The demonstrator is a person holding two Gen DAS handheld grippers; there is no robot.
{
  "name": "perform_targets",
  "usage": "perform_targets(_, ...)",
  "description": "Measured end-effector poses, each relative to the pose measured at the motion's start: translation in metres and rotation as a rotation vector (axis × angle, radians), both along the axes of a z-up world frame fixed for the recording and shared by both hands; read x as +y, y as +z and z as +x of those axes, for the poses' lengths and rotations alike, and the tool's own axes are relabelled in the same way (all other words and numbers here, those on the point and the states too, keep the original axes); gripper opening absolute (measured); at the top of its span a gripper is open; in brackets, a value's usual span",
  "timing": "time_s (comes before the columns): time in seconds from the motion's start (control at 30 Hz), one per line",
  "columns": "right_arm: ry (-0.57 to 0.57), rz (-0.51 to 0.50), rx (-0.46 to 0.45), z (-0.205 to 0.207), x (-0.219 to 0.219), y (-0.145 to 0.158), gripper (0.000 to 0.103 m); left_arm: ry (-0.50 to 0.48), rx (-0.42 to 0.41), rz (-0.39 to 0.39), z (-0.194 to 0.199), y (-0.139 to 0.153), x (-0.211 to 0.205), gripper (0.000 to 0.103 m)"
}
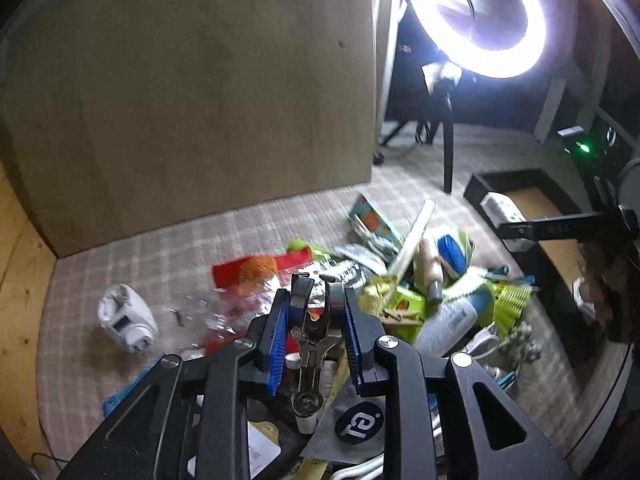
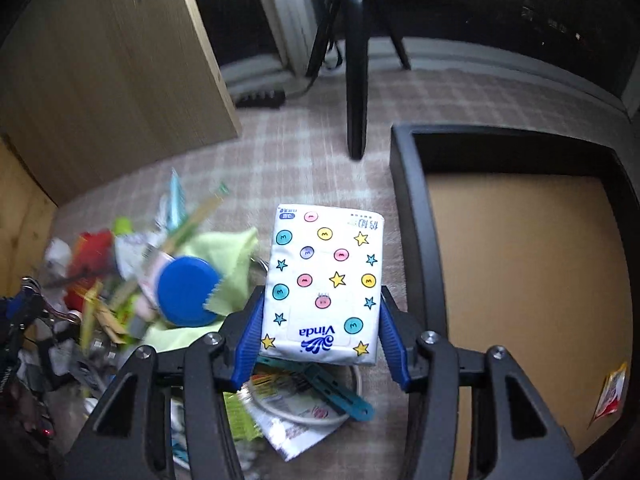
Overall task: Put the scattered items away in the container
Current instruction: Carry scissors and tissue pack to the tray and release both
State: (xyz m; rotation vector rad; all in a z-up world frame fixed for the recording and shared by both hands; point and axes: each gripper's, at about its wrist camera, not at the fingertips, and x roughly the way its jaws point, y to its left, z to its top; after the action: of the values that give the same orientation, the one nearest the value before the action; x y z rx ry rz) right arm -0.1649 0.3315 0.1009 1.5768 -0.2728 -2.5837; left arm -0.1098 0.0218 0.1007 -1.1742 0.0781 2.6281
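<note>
My left gripper (image 1: 316, 300) is shut on a metal plier-like tool (image 1: 312, 332), whose two black-tipped prongs stick out past the blue pads. It hangs over the scattered pile (image 1: 400, 280) on the carpet. My right gripper (image 2: 322, 296) is shut on a white tissue pack (image 2: 324, 276) printed with stars and coloured dots, held by its two long sides. The black container (image 2: 404, 208) with a brown floor stands just right of the pack. A red and white sachet (image 2: 612, 396) lies inside it. In the left wrist view the pack (image 1: 500, 205) shows in front of the container (image 1: 480, 188).
The pile holds a blue-lidded jar (image 2: 188, 296), a green cloth (image 2: 228, 248), a red packet (image 1: 248, 272), a white bottle (image 1: 448, 324) and clothes pegs. A white device (image 1: 128, 320) lies apart on the left. A wooden panel (image 1: 200, 100), a tripod leg (image 2: 356, 80) and a ring light (image 1: 480, 16) stand behind.
</note>
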Motion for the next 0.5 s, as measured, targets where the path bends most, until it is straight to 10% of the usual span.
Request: perform_targets(0.5, -0.165, -0.103, 0.216, 0.069, 0.060, 0.072, 0.051, -0.061, 0.108, 0.151, 0.004, 0.076, 0.031, 0.024)
